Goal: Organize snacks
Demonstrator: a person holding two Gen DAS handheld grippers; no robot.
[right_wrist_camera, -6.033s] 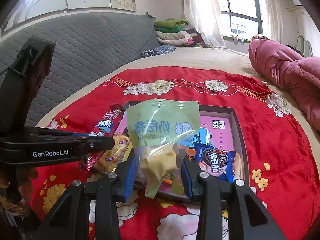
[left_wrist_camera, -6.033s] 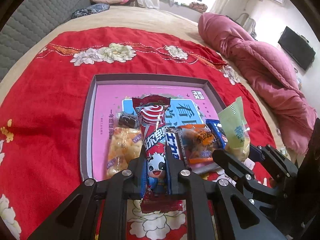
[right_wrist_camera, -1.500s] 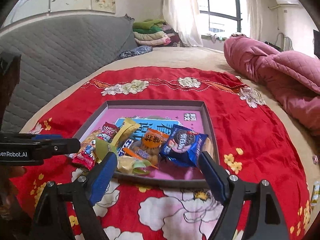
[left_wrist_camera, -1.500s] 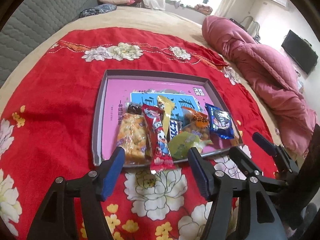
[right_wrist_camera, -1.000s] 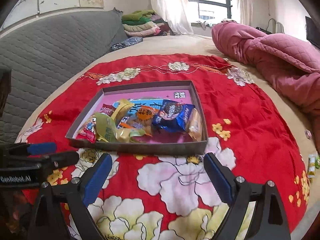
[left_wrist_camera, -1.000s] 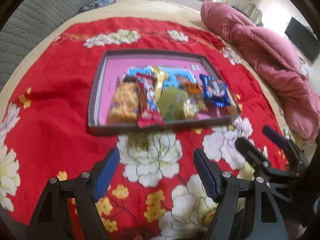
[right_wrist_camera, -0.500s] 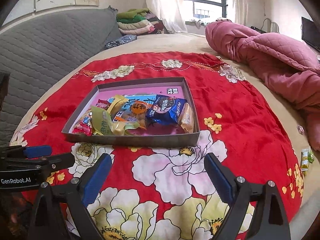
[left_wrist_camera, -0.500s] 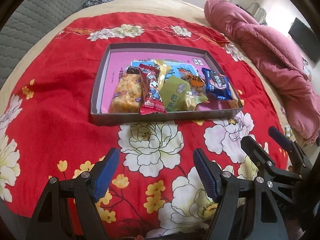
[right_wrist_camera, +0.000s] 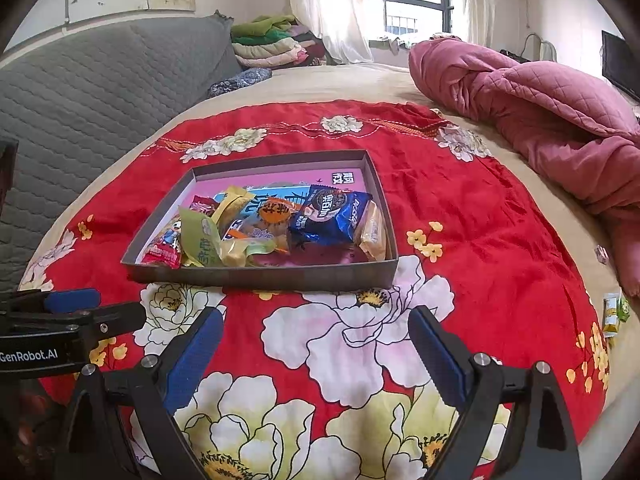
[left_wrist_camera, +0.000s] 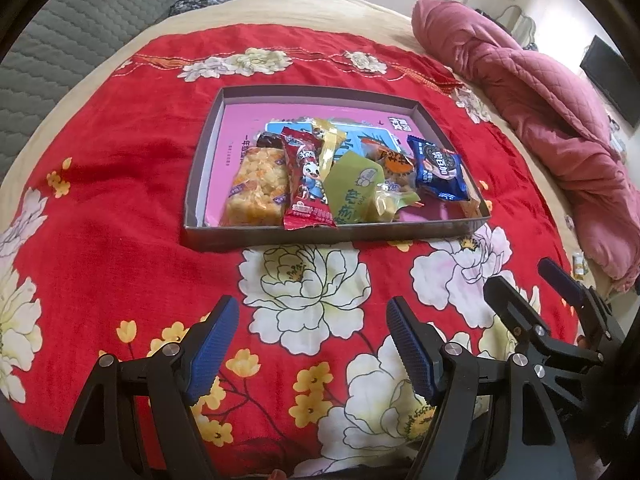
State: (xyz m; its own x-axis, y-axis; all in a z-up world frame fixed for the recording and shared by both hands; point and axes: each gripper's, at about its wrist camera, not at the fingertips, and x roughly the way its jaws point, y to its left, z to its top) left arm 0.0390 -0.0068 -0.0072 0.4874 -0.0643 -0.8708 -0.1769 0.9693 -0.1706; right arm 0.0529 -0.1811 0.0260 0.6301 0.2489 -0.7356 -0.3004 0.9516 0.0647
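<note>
Red flowered bedspread [left_wrist_camera: 120, 168] over a bed, with the shallow tray [left_wrist_camera: 320, 236] near its middle now carrying all the snacks: rice-puff bar [left_wrist_camera: 258, 184], red cow-print packet [left_wrist_camera: 306, 178], green pouch [left_wrist_camera: 354, 188] and blue cookie pack [left_wrist_camera: 438, 174] side by side along the near wall. Left hand-held gripper [left_wrist_camera: 312, 344] and right hand-held gripper [right_wrist_camera: 316, 356] both pulled back well short of the tray, fingers spread wide and empty, no longer clamping the red packet and green pouch carried six seconds ago. Sorting probably finished, save one small green packet [right_wrist_camera: 614, 312] lying off the spread at far right.
</note>
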